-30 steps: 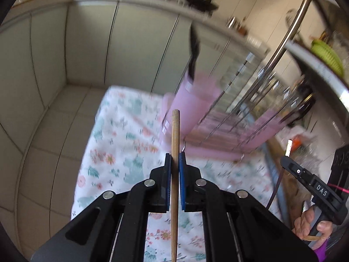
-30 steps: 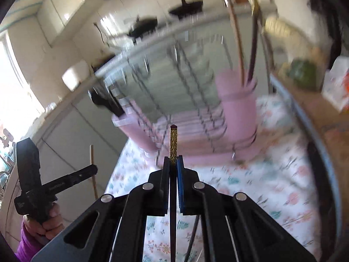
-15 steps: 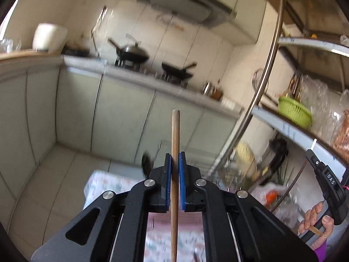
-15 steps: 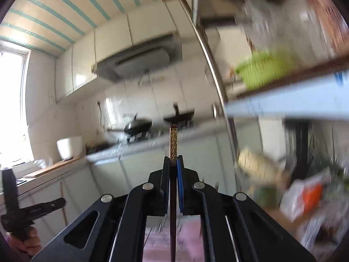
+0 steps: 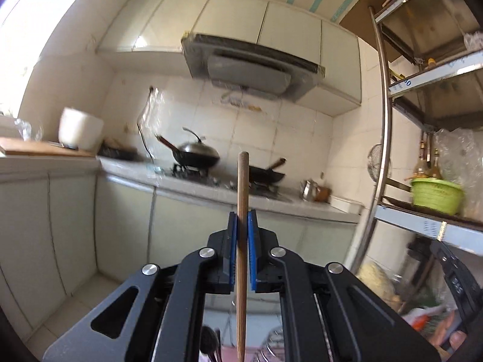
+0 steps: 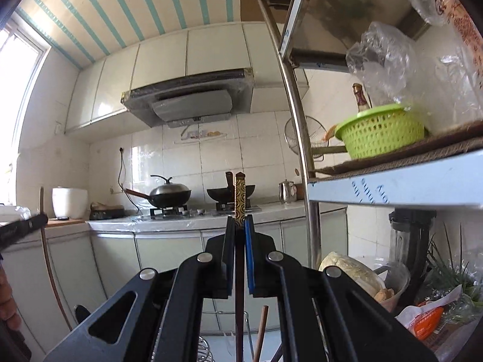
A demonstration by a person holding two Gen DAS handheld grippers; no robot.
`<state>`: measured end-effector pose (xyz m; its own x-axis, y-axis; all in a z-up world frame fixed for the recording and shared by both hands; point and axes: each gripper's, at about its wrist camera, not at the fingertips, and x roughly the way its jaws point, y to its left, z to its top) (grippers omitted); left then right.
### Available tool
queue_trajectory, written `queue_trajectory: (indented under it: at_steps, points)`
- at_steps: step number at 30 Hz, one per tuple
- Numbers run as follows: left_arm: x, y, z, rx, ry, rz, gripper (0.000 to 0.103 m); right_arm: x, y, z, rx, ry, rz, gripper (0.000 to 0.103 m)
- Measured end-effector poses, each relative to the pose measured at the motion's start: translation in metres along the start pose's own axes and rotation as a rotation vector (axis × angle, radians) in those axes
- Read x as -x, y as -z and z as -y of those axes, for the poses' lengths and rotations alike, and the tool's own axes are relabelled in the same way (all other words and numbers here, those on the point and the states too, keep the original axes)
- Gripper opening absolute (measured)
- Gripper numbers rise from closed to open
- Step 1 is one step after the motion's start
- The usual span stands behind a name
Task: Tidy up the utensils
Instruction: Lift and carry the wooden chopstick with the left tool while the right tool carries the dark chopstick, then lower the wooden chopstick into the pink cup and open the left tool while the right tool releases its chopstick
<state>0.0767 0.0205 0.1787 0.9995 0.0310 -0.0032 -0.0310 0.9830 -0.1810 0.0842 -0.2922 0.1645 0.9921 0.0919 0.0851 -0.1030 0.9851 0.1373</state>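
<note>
You've got one utensil in each hand. Left gripper (image 5: 242, 223) is clamped on a plain wooden chopstick (image 5: 242, 241), blue pads tight on the shaft, tip sticking up past the jaws. Right gripper (image 6: 240, 229) is clamped on a dark chopstick (image 6: 240, 199) with a gold patterned end, same upright pose.

Both grippers point level at the kitchen wall, so neither stick is stowed yet. My read: you're mid-carry and placement is the step left for both. The destination is barely in frame; only bits of a wire rack (image 6: 208, 350) and a few handle ends show at the bottom edge of the right wrist view, so I can't tell how much is already sorted.

Count:
- held chopsticks: two, one per gripper
- woks on the stove: two, the lidded wok (image 6: 170, 196) and an open one
- green basket (image 6: 380, 135) on the shelf: one
- kettle (image 6: 286, 191): one
</note>
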Motion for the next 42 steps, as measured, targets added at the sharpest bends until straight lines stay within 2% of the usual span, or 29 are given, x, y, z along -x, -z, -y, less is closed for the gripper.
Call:
queue_trajectory:
  at_steps: [7,19,24,31,34,36,37,38,40,42]
  points:
    - [-0.032,0.041,0.001,-0.030,-0.031,-0.022,0.006,-0.016,0.031,-0.006,0.012,0.002,-0.060,0.006]
    - [-0.023,0.106,-0.004,-0.037,-0.016,-0.126,0.006,-0.009,0.083,-0.013,-0.008,-0.020,-0.204,0.006]
    - [-0.024,0.124,-0.007,-0.014,-0.020,-0.198,0.006,-0.006,0.099,-0.013,-0.020,-0.028,-0.257,0.007]
    - [-0.019,0.131,-0.011,-0.021,-0.025,-0.233,0.006,0.001,0.105,-0.012,-0.027,-0.015,-0.283,0.006]
    - [-0.017,0.129,-0.013,-0.008,-0.017,-0.248,0.007,-0.001,0.104,-0.012,-0.038,-0.035,-0.314,0.011]
    - [-0.013,0.126,-0.015,-0.001,-0.019,-0.253,0.008,0.001,0.102,-0.012,-0.040,-0.040,-0.323,0.023]
    - [-0.012,0.125,-0.015,-0.001,-0.021,-0.250,0.012,0.003,0.100,-0.012,-0.039,-0.044,-0.319,0.027]
    - [-0.007,0.122,-0.016,0.001,-0.023,-0.239,0.021,0.005,0.098,-0.012,-0.039,-0.043,-0.312,0.028]
    - [0.000,0.116,-0.017,0.006,-0.026,-0.214,0.032,0.009,0.093,-0.011,-0.039,-0.040,-0.309,0.028]
    - [0.007,0.109,-0.016,0.006,-0.029,-0.188,0.036,0.014,0.087,-0.009,-0.048,-0.045,-0.308,0.028]
